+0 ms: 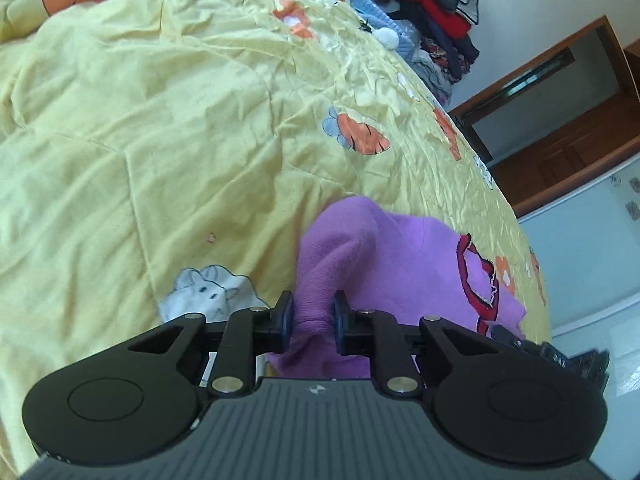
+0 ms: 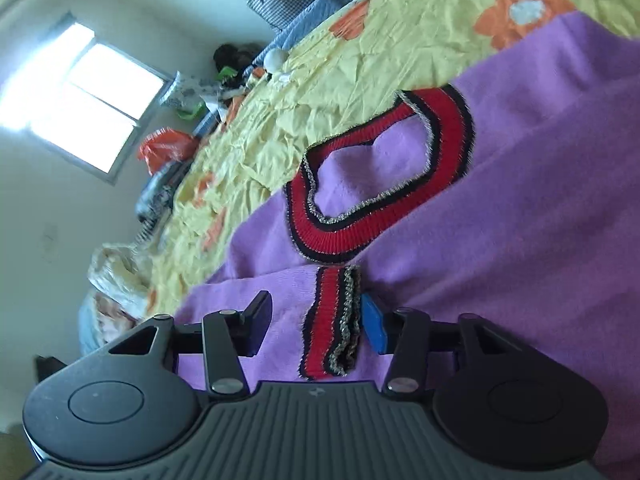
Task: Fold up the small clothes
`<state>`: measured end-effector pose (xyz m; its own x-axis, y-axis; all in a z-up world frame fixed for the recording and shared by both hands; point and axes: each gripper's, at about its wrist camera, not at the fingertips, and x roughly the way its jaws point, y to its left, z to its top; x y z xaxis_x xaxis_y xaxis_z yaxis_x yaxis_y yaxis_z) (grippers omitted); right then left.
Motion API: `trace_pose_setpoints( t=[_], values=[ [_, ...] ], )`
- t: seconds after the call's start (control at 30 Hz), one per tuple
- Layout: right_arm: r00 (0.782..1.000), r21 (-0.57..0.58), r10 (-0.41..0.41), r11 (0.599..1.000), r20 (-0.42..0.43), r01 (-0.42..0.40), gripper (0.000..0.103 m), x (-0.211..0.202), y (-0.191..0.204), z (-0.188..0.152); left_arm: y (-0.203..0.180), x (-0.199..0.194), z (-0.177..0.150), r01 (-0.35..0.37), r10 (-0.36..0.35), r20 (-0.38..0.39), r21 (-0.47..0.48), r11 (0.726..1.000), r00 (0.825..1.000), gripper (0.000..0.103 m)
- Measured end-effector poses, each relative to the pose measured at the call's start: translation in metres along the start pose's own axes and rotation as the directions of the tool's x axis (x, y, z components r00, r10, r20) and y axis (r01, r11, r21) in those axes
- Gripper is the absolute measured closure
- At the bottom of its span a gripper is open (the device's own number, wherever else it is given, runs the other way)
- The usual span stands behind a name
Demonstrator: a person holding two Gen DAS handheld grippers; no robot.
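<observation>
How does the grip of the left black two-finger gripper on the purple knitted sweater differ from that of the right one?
The left gripper has pinched a bunched plain purple fold of the purple knitted sweater; the right gripper straddles a red, black and glittery striped cuff. The left gripper's jaws stand narrow, the right gripper's wider, with only the blue pad against the cuff. Both have cloth of the same sweater between their jaws.

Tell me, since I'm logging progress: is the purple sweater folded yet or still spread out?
Mostly spread. The purple sweater lies open across the yellow quilt, its red neckline exposed; only one cuffed sleeve lies over it.
</observation>
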<state>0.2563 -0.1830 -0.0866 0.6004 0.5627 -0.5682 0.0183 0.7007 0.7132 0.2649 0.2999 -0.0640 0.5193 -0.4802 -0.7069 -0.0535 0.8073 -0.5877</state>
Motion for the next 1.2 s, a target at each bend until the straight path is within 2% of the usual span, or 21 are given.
trace_pose_setpoints(
  t=[0.03, 0.07, 0.13, 0.17, 0.3, 0.37, 0.4, 0.43, 0.5, 0.6, 0.67, 0.7, 0.8, 0.9, 1.0, 1.03, 1.07, 1.1, 1.13, 1.17, 1.2],
  values=[
    [1.000, -0.011, -0.015, 1.000, -0.017, 0.015, 0.095, 0.004, 0.003, 0.001, 0.002, 0.000, -0.001, -0.001, 0.001, -0.004, -0.006, 1.000, 1.000, 0.082],
    [1.000, -0.012, -0.017, 1.000, -0.022, 0.017, 0.099, 0.007, 0.005, 0.001, 0.002, 0.002, 0.000, 0.002, -0.002, -0.006, -0.006, 1.000, 1.000, 0.082],
    [1.000, -0.055, -0.014, 0.998, 0.009, 0.014, 0.099, 0.004, 0.014, 0.000, -0.001, -0.002, -0.001, -0.007, 0.007, 0.012, 0.006, 1.000, 1.000, 0.084],
    [1.000, -0.071, 0.001, 0.997, 0.027, 0.001, 0.099, -0.001, 0.020, 0.000, -0.007, -0.005, -0.002, -0.008, 0.007, 0.021, 0.028, 1.000, 1.000, 0.086],
    [0.993, -0.129, 0.073, 0.990, 0.097, -0.060, 0.100, -0.037, 0.046, 0.007, -0.042, -0.022, -0.004, -0.020, 0.012, 0.059, 0.130, 0.991, 0.998, 0.086],
    [0.987, -0.175, 0.089, 0.982, 0.133, -0.065, 0.100, -0.061, 0.058, 0.010, -0.063, -0.029, -0.008, -0.041, 0.028, 0.073, 0.185, 0.982, 0.997, 0.085],
    [0.985, -0.195, 0.096, 0.979, 0.145, -0.067, 0.100, -0.071, 0.062, 0.013, -0.072, -0.030, -0.010, -0.024, 0.010, 0.068, 0.212, 0.977, 0.998, 0.080],
    [0.984, -0.209, 0.088, 0.976, 0.158, -0.054, 0.100, -0.080, 0.064, 0.016, -0.079, -0.030, -0.013, -0.004, -0.009, 0.054, 0.233, 0.973, 0.999, 0.072],
    [0.983, -0.230, 0.053, 0.973, 0.177, -0.011, 0.100, -0.095, 0.059, 0.019, -0.092, -0.025, -0.020, -0.014, 0.006, 0.031, 0.263, 0.965, 0.999, 0.003],
    [0.980, -0.192, -0.038, 0.978, 0.197, 0.077, 0.100, -0.109, 0.026, 0.021, -0.102, -0.024, -0.031, -0.099, 0.070, 0.101, 0.318, 0.943, 0.992, 0.002],
    [0.974, -0.142, -0.108, 0.980, 0.197, 0.137, 0.100, -0.115, -0.003, 0.020, -0.099, -0.023, -0.030, -0.130, 0.096, 0.134, 0.278, 0.952, 0.986, 0.003],
    [0.969, -0.124, -0.142, 0.978, 0.200, 0.168, 0.100, -0.116, -0.017, 0.019, -0.093, -0.022, -0.027, -0.113, 0.083, 0.135, 0.233, 0.966, 0.987, 0.003],
    [0.964, -0.062, -0.178, 0.979, 0.197, 0.194, 0.100, -0.122, -0.053, 0.012, -0.083, -0.012, -0.016, -0.061, 0.051, 0.067, 0.156, 0.986, 0.996, 0.003],
    [0.959, -0.045, -0.195, 0.977, 0.203, 0.209, 0.100, -0.128, -0.067, 0.006, -0.081, 0.009, -0.013, -0.093, 0.095, -0.003, 0.173, 0.981, 0.996, 0.003],
    [0.961, -0.053, -0.189, 0.978, 0.199, 0.204, 0.100, -0.129, -0.070, 0.001, -0.075, 0.032, -0.010, -0.137, 0.143, -0.021, 0.184, 0.973, 0.990, 0.003],
    [0.963, -0.053, -0.182, 0.979, 0.198, 0.196, 0.100, -0.129, -0.069, -0.001, -0.071, 0.038, -0.007, -0.131, 0.136, -0.015, 0.173, 0.976, 0.991, 0.005],
    [0.963, -0.057, -0.181, 0.979, 0.201, 0.196, 0.100, -0.129, -0.068, -0.002, -0.068, 0.043, -0.005, -0.126, 0.130, -0.011, 0.163, 0.979, 0.991, 0.017],
    [0.961, -0.062, -0.185, 0.978, 0.205, 0.201, 0.100, -0.129, -0.067, -0.003, -0.065, 0.047, -0.002, -0.122, 0.125, -0.013, 0.155, 0.980, 0.992, 0.056],
    [0.961, -0.065, -0.184, 0.977, 0.207, 0.202, 0.100, -0.132, -0.067, -0.004, -0.064, 0.052, 0.002, -0.116, 0.121, -0.027, 0.147, 0.982, 0.992, 0.084],
    [0.961, -0.064, -0.182, 0.978, 0.206, 0.199, 0.100, -0.133, -0.068, -0.005, -0.064, 0.056, 0.006, -0.110, 0.118, -0.047, 0.139, 0.984, 0.992, 0.099],
    [0.962, -0.063, -0.180, 0.978, 0.207, 0.197, 0.100, -0.134, -0.068, -0.006, -0.066, 0.059, 0.010, -0.117, 0.123, -0.037, 0.139, 0.983, 0.992, 0.099]
  ],
)
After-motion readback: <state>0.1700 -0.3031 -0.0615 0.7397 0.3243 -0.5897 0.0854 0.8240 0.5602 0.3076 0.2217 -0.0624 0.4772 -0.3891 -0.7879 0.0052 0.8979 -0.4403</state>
